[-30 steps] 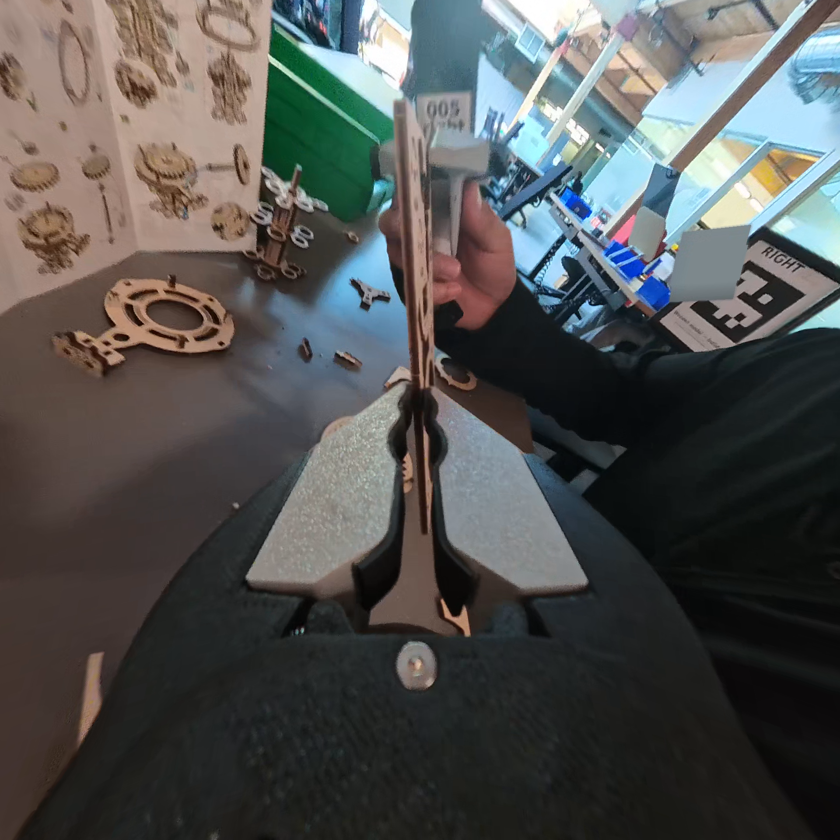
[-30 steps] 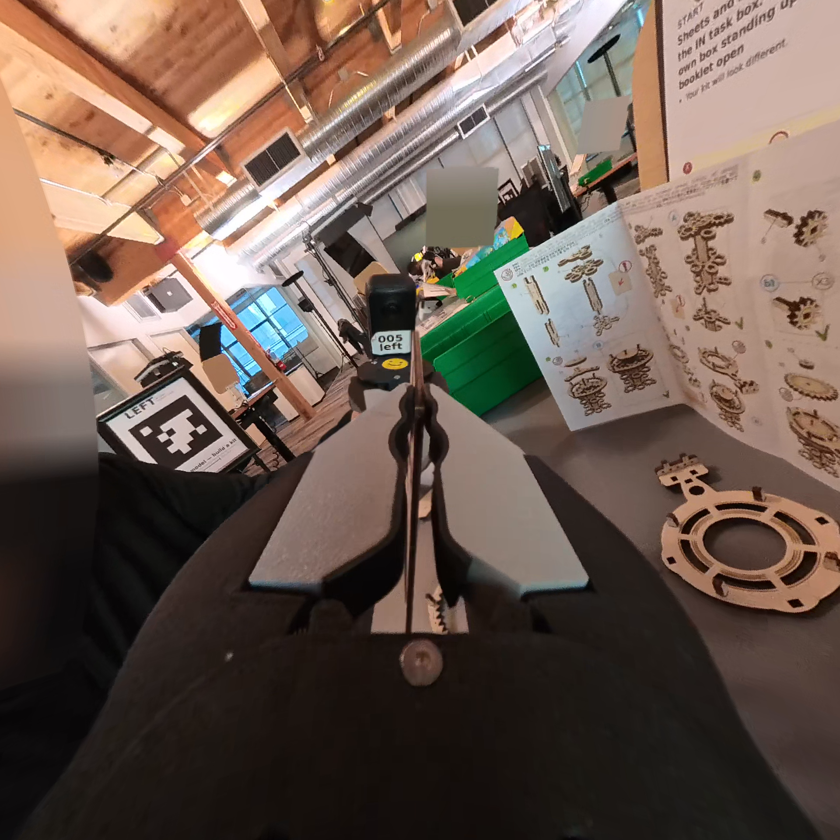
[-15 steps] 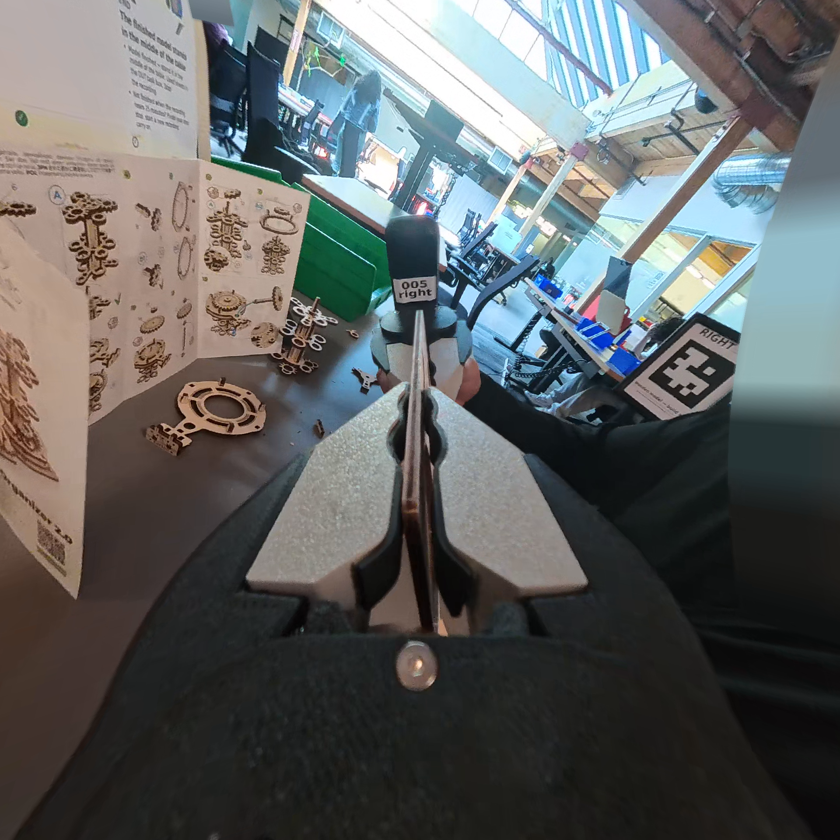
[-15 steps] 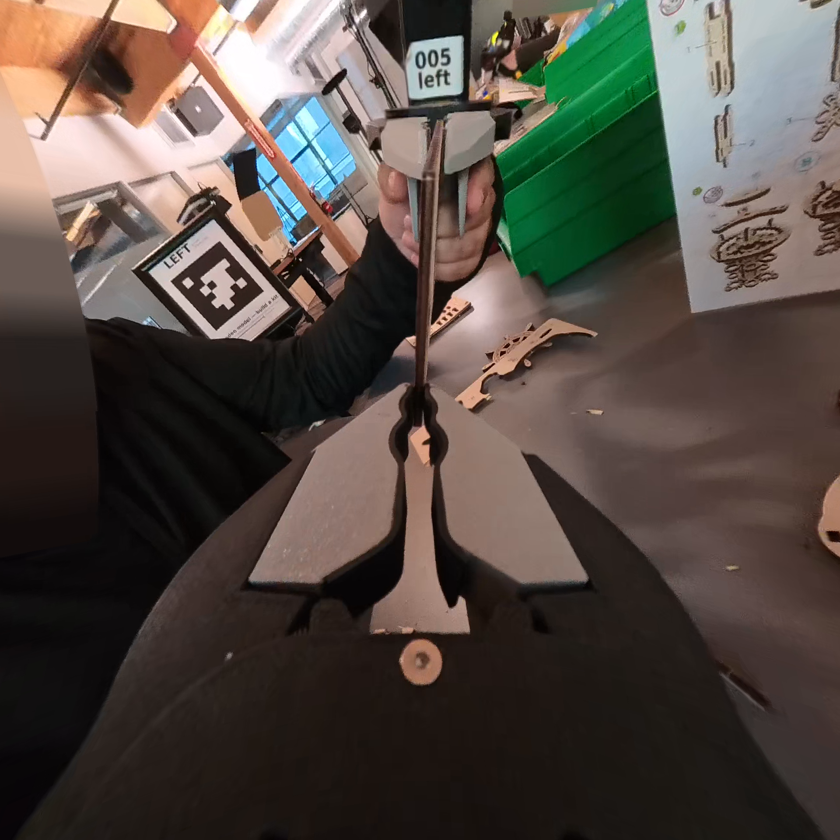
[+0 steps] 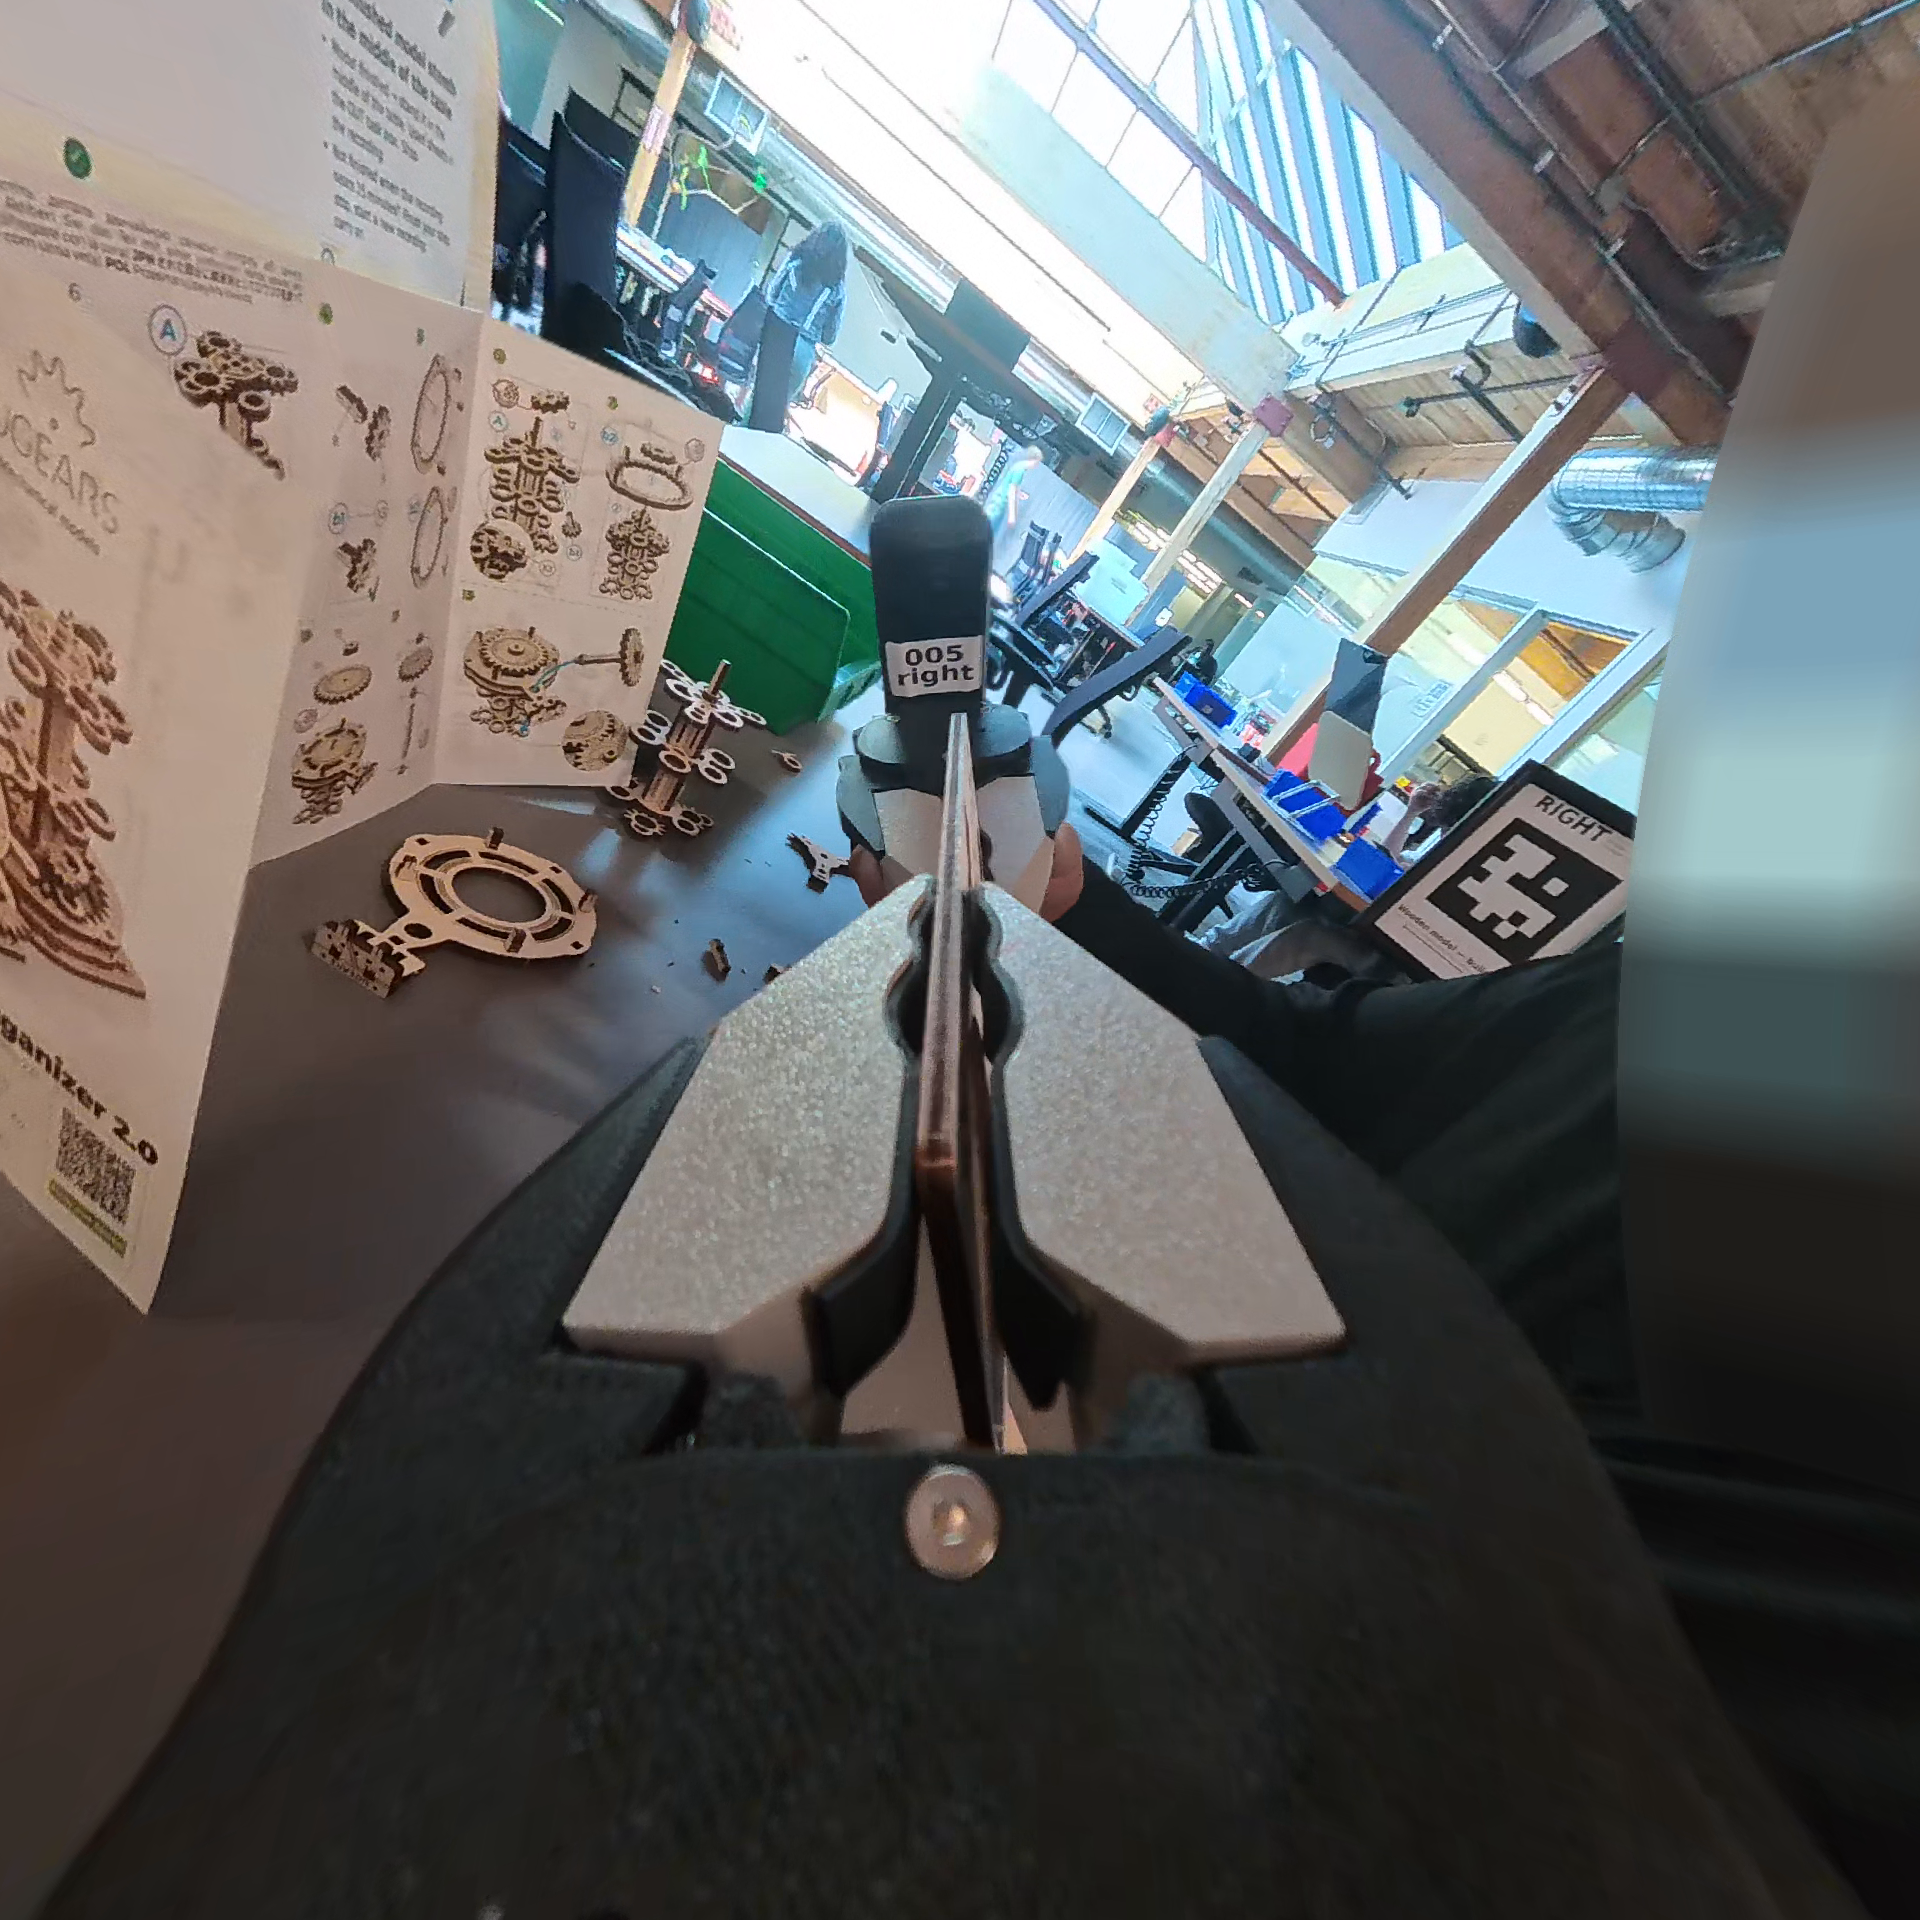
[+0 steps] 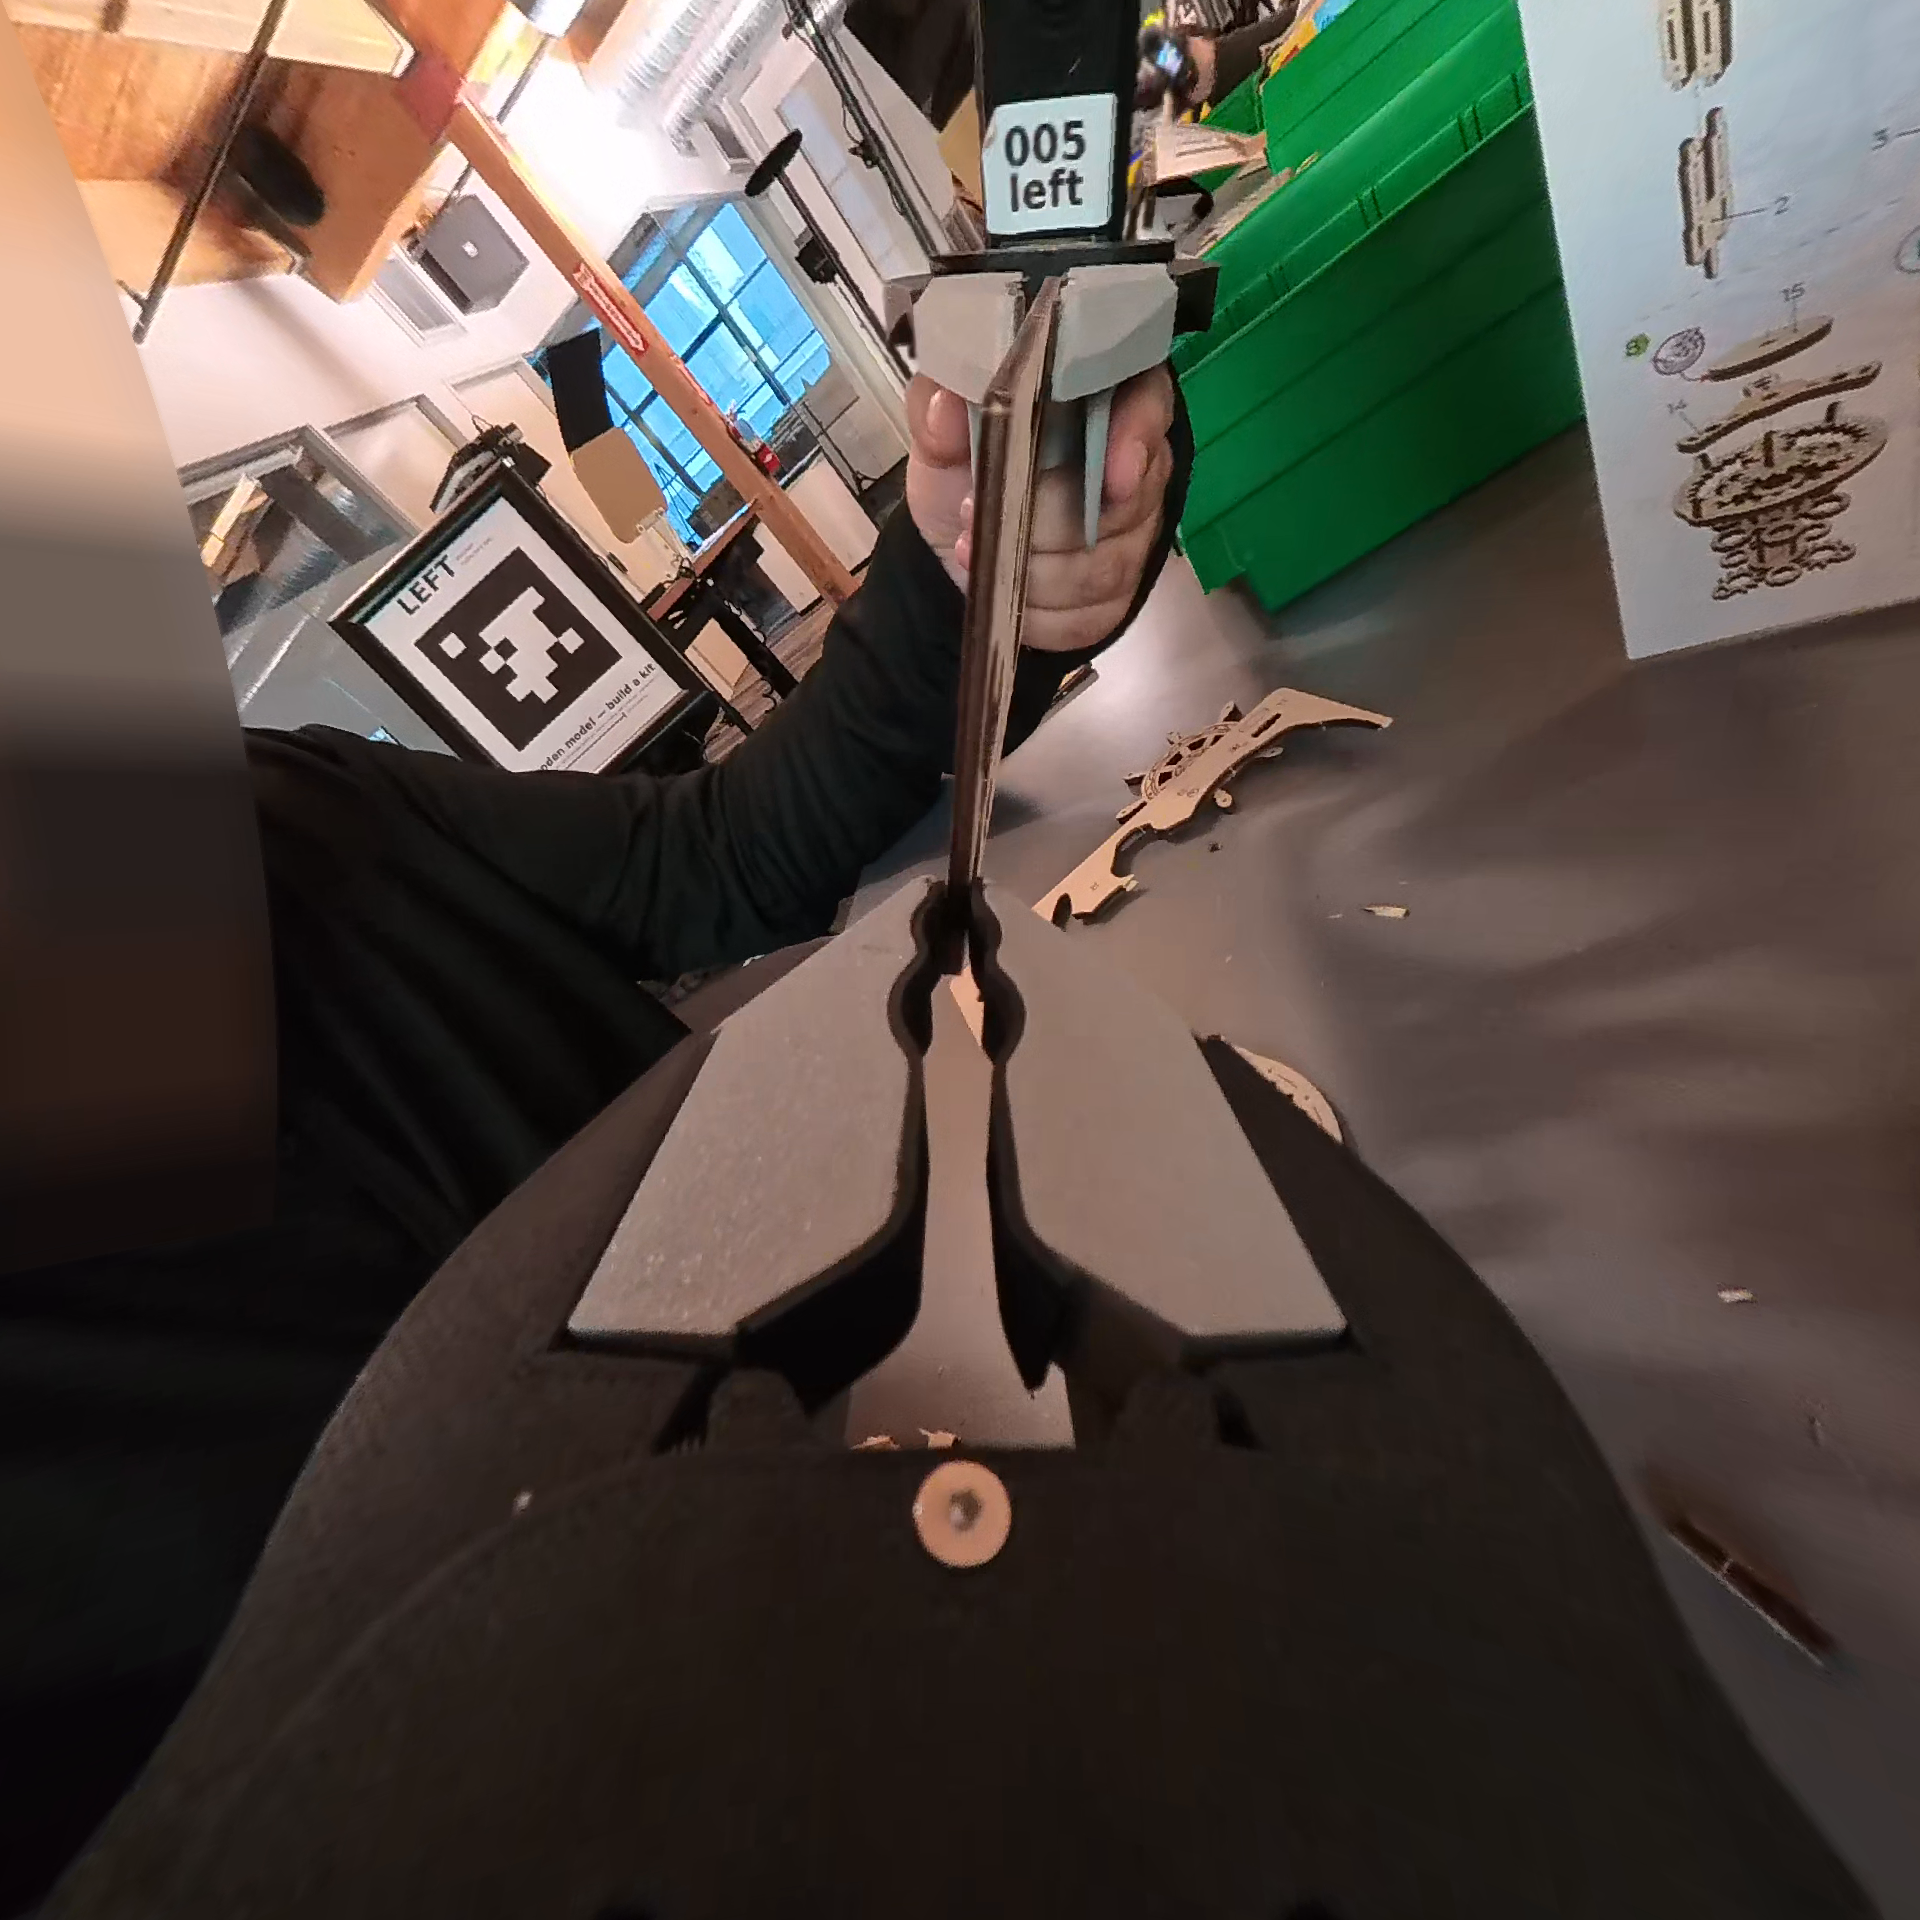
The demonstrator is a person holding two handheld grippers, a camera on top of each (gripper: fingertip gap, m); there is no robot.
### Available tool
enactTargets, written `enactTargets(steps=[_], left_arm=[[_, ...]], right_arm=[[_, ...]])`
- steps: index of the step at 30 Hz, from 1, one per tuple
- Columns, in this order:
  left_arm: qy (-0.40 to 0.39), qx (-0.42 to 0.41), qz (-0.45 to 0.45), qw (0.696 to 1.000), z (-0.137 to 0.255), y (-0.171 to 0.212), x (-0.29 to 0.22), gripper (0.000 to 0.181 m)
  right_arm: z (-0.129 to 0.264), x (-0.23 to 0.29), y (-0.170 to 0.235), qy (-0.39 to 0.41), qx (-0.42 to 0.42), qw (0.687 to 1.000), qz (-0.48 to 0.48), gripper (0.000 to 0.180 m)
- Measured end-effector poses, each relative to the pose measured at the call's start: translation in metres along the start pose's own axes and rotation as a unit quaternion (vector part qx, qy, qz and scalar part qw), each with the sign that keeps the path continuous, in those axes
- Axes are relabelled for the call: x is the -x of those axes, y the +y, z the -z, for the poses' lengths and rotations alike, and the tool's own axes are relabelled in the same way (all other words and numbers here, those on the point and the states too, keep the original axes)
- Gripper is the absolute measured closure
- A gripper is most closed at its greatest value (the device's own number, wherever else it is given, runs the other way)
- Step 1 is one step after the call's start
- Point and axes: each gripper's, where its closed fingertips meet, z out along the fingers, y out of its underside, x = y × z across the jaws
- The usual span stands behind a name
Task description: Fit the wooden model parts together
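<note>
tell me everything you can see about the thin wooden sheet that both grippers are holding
The wooden sheet is a thin, flat, plywood-like panel seen edge-on, so its face and any cut-outs barely show. Its edge looks dark brown, as if burnt. It is held off the grey table, spanning straight from one gripper to the other. The left gripper is shut on one end, with the sheet running deep between its fingers. The right gripper pinches the opposite end at its fingertips only. Nothing else touches it.
</note>
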Motion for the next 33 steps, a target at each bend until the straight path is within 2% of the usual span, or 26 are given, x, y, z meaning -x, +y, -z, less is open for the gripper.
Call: enactTargets(steps=[2, 4, 5, 6, 7, 8, 10, 11, 12, 13, 16, 18, 21, 22, 23, 25, 27, 30, 33], left_arm=[[-0.014, -0.012, -0.028, 0.999, 0.0, -0.004, -0.001, 0.181], [-0.055, -0.047, -0.108, 0.992, 0.002, -0.019, -0.008, 0.181], [-0.094, -0.061, -0.174, 0.978, 0.003, -0.026, -0.014, 0.181], [-0.149, -0.075, -0.266, 0.95, 0.002, -0.033, -0.02, 0.181], [-0.211, -0.08, -0.387, 0.894, 0.001, -0.036, -0.028, 0.181], [-0.277, -0.053, -0.519, 0.807, -0.004, -0.03, -0.033, 0.181], [-0.371, 0.033, -0.71, 0.598, -0.021, -0.008, -0.033, 0.181], [-0.368, 0.06, -0.764, 0.526, -0.036, 0.008, -0.035, 0.181], [-0.353, 0.081, -0.796, 0.484, -0.051, 0.024, -0.037, 0.181], [-0.348, 0.092, -0.814, 0.457, -0.061, 0.035, -0.038, 0.181], [-0.347, 0.105, -0.844, 0.396, -0.078, 0.047, -0.039, 0.181], [-0.343, 0.104, -0.859, 0.365, -0.082, 0.051, -0.041, 0.181], [-0.346, 0.112, -0.862, 0.354, -0.087, 0.058, -0.038, 0.181], [-0.343, 0.117, -0.86, 0.359, -0.089, 0.061, -0.035, 0.179], [-0.338, 0.122, -0.853, 0.378, -0.092, 0.066, -0.031, 0.17], [-0.318, 0.131, -0.825, 0.449, -0.096, 0.076, -0.025, 0.155], [-0.294, 0.128, -0.801, 0.506, -0.097, 0.081, -0.026, 0.139], [-0.243, 0.085, -0.759, 0.598, -0.094, 0.081, -0.047, 0.143], [-0.203, 0.045, -0.719, 0.663, -0.084, 0.074, -0.066, 0.143]], right_arm=[[0.003, -0.008, -0.003, 0.024, -0.011, 1.0, -0.004, 0.18], [0.014, -0.022, -0.012, 0.063, -0.04, 0.997, -0.02, 0.173], [0.021, -0.026, -0.018, 0.072, -0.061, 0.995, -0.029, 0.163], [0.028, -0.026, -0.026, 0.071, -0.085, 0.993, -0.035, 0.153], [0.035, -0.022, -0.034, 0.059, -0.111, 0.991, -0.039, 0.146], [0.04, -0.016, -0.041, 0.039, -0.134, 0.989, -0.041, 0.141], [0.047, -0.006, -0.053, 0.011, -0.17, 0.985, -0.041, 0.13], [0.048, -0.004, -0.057, 0.006, -0.182, 0.983, -0.04, 0.125], [0.048, -0.002, -0.059, 0.001, -0.19, 0.981, -0.037, 0.122], [0.048, 0.001, -0.061, -0.008, -0.196, 0.98, -0.035, 0.121], [0.044, 0.011, -0.065, -0.038, -0.206, 0.977, -0.035, 0.125], [0.042, 0.008, -0.063, -0.025, -0.203, 0.978, -0.034, 0.139], [0.044, 0.006, -0.06, -0.003, -0.192, 0.981, -0.025, 0.157], [0.045, 0.003, -0.058, 0.011, -0.184, 0.983, -0.019, 0.163], [0.047, 0.001, -0.057, 0.02, -0.178, 0.984, -0.013, 0.165], [0.049, -0.002, -0.055, 0.034, -0.169, 0.985, -0.01, 0.165], [0.051, -0.005, -0.053, 0.046, -0.16, 0.986, -0.009, 0.167], [0.057, 0.0, -0.058, 0.032, -0.175, 0.984, -0.002, 0.174], [0.068, -0.002, -0.062, 0.043, -0.193, 0.98, 0.002, 0.18]])
